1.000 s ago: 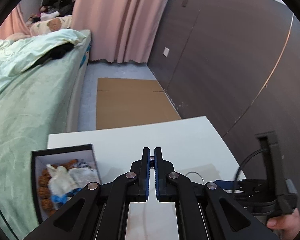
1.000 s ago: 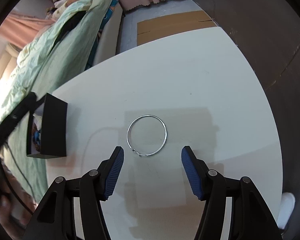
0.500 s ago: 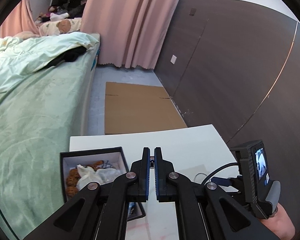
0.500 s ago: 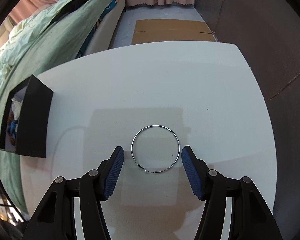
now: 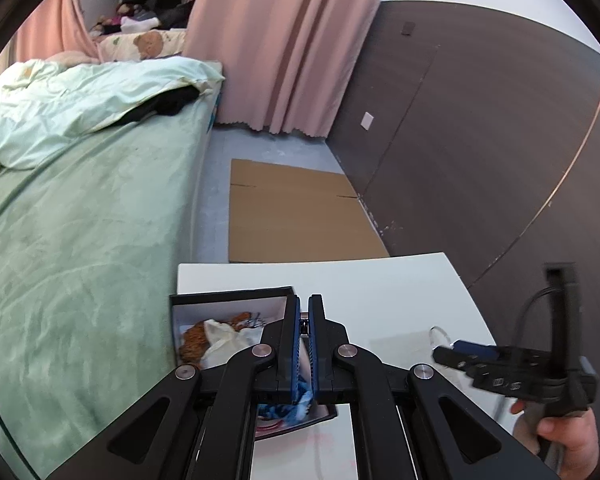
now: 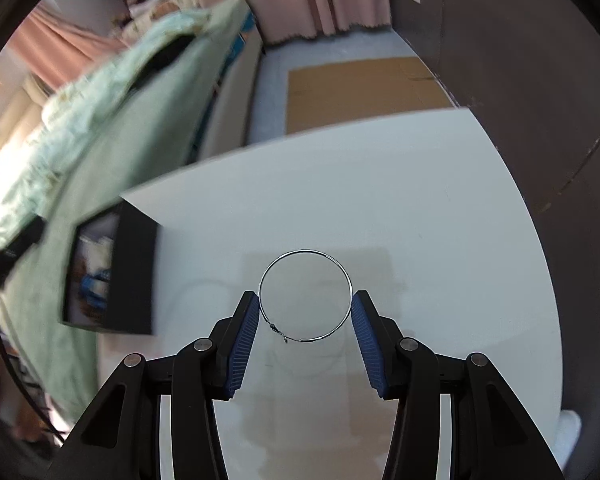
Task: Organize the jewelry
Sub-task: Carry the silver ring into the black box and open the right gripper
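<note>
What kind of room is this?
Most likely a bedroom: there's a bed with a green quilt, long pink curtains, and a small white table holding a black jewelry box.

This is looking like a bedroom in a home. A bed under a rumpled pale green quilt (image 5: 80, 184) is filling the left side, with a printed pillow (image 5: 140, 44) lying at its head. Long pink curtains (image 5: 284, 40) are hanging to the grey floor, where a flattened brown cardboard sheet (image 5: 296, 216) is lying beside dark wood-grain wall panels (image 5: 480, 140).
</note>
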{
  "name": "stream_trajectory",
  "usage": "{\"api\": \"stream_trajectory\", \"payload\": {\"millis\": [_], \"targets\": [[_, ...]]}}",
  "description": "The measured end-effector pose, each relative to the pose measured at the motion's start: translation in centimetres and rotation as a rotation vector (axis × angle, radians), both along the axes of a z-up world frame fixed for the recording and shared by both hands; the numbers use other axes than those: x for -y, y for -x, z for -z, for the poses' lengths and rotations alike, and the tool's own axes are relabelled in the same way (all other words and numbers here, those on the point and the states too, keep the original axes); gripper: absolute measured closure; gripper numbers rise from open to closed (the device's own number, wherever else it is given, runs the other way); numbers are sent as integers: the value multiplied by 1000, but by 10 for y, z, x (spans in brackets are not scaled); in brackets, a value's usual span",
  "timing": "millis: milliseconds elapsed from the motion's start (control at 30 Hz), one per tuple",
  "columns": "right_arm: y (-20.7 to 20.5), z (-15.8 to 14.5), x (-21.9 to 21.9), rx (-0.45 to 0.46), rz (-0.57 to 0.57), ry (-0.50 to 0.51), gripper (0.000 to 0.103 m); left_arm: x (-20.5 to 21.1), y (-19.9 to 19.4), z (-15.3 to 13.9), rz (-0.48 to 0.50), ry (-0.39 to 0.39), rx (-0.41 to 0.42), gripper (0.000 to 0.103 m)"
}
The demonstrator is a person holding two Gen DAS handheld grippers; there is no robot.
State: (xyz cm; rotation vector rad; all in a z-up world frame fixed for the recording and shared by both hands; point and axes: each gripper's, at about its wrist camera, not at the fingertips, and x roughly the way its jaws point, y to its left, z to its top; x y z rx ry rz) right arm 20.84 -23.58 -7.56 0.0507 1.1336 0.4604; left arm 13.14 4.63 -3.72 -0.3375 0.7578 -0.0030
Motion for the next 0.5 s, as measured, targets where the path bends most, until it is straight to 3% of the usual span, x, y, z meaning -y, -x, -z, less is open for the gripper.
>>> {"api": "stream_trajectory", "payload": {"millis": [100, 167, 200, 233, 300, 500], "targets": [[2, -8, -7, 19, -14, -60, 54, -8, 1, 1, -6, 47, -2, 98], [4, -13, -18, 31, -38, -101, 54, -16, 0, 6, -21, 96, -36, 88], [5, -15, -22, 39, -48, -115, 54, -19, -1, 8, -27, 113, -47, 68], [6, -17, -27, 46, -59, -130, 54, -23, 0, 9, -38, 127, -50, 41], [6, -19, -40, 58, -75, -150, 54, -29, 5, 6, -59, 137, -23, 24], [14, -25, -74, 88, -129, -201, 54, -44, 15, -8, -116, 103, 6, 24]]}}
